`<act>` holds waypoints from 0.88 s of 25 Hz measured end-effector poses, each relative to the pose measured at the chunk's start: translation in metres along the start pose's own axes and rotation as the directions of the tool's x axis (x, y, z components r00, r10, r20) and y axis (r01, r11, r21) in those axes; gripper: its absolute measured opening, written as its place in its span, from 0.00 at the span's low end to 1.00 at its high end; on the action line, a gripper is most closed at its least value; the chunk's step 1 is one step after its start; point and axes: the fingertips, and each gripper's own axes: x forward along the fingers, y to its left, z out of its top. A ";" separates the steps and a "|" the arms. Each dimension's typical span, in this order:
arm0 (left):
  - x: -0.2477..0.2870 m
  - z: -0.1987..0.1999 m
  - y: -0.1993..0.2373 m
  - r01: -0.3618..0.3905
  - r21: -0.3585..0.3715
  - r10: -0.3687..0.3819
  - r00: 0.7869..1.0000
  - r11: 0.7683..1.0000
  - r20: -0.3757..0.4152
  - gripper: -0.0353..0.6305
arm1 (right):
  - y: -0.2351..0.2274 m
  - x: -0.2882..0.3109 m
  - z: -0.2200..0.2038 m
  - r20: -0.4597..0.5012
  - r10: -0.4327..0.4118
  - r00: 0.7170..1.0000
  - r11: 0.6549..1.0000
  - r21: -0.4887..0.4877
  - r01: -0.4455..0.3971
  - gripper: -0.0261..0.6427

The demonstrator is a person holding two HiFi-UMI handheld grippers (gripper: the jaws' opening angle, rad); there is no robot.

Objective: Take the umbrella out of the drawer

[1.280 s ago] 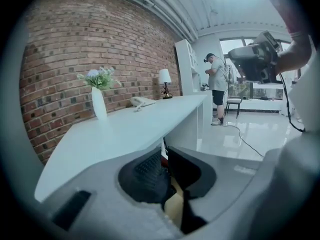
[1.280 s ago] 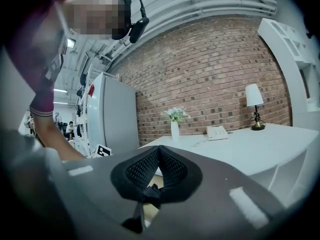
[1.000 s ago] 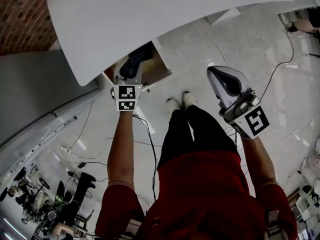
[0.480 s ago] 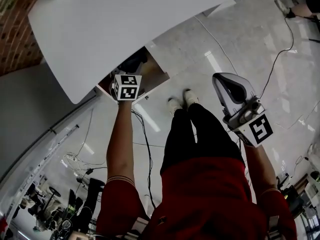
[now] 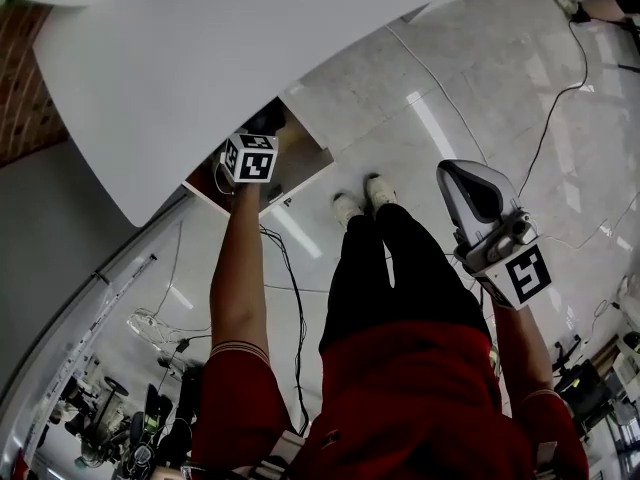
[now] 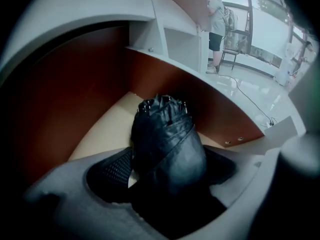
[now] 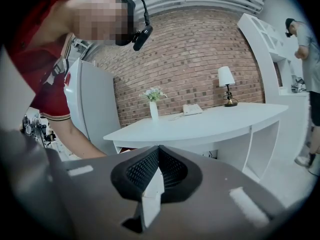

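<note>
A black folded umbrella (image 6: 167, 139) lies in the open drawer (image 6: 102, 129), which has brown walls and a pale floor. My left gripper (image 6: 165, 166) reaches steeply down into the drawer and its jaws are opening. The umbrella sits between them, with a sliver of drawer floor showing beside the left pad (image 6: 110, 170). In the head view the left gripper (image 5: 262, 133) dips under the white desk (image 5: 200, 58) into the drawer (image 5: 312, 156), and the umbrella (image 5: 268, 119) shows as a dark shape. My right gripper (image 5: 462, 176) hangs at the right over the floor, shut and empty, as the right gripper view also shows (image 7: 159, 151).
The desk top overhangs the drawer. My white shoes (image 5: 360, 200) stand just right of it, with cables (image 5: 290, 268) on the tiled floor. On the desk (image 7: 200, 124) stand a vase (image 7: 154, 109), a telephone (image 7: 192, 109) and a lamp (image 7: 226, 84). Another person (image 7: 306, 49) stands far right.
The left gripper has sunk deeper into the drawer, closer under the desk edge. The right gripper has dropped a little.
</note>
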 end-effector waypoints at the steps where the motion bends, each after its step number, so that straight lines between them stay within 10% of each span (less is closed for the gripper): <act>1: 0.003 -0.001 0.000 0.007 -0.002 -0.007 1.000 1.000 -0.009 0.65 | -0.002 -0.001 -0.002 -0.006 -0.004 1.000 1.000 0.001 0.004 0.06; 22: -0.016 -0.010 -0.020 0.082 0.061 -0.082 0.997 0.995 0.002 0.45 | -0.003 -0.010 -0.014 -0.014 -0.007 1.000 1.000 -0.008 0.006 0.06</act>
